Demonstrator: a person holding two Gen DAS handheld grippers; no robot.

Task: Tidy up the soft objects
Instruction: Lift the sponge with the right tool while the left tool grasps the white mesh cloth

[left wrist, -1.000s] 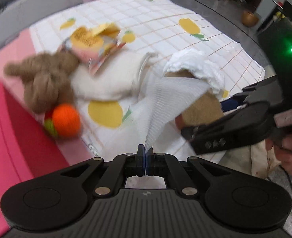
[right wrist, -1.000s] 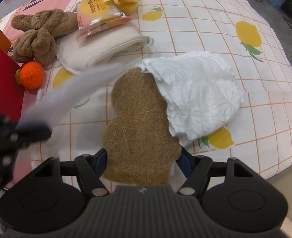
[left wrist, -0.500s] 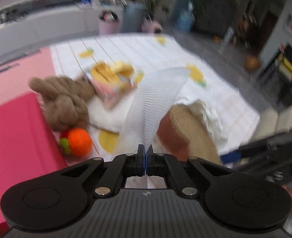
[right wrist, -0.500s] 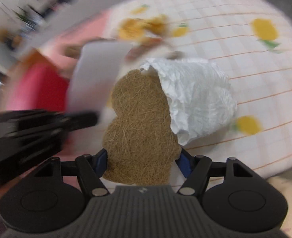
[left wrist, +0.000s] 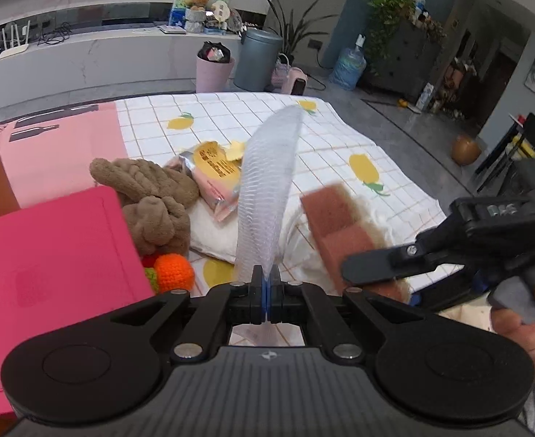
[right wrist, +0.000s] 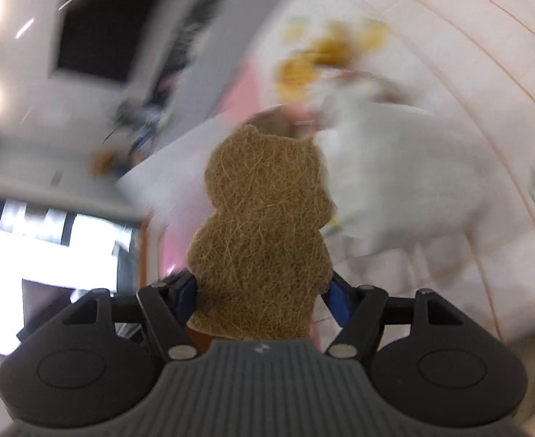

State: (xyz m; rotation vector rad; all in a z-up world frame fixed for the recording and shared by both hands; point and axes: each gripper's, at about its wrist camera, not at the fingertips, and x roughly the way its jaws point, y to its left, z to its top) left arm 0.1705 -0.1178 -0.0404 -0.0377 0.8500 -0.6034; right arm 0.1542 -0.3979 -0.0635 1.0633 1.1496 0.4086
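**Q:** Lemon-print cloth covers the worktop (left wrist: pixel 340 153) in a living room. Where are the soft things?

**A:** The left tongs (left wrist: pixel 266 291) are clamped fully shut on a white mesh foam sleeve (left wrist: pixel 267 196), which stands up above the cloth. The right tongs (right wrist: pixel 264 298) grip a bear-shaped fibre sponge (right wrist: pixel 264 225) across its base, jaws partly apart and pressing its sides. A brown knotted plush (left wrist: pixel 151 200), an orange crochet ball (left wrist: pixel 174 272) and a snack packet (left wrist: pixel 214 176) lie beside a pink box (left wrist: pixel 49 255).

**Q:** What could go wrong?

**A:** The floppy sleeve may slip out. Both tongs point downward, and the right view is blurred.
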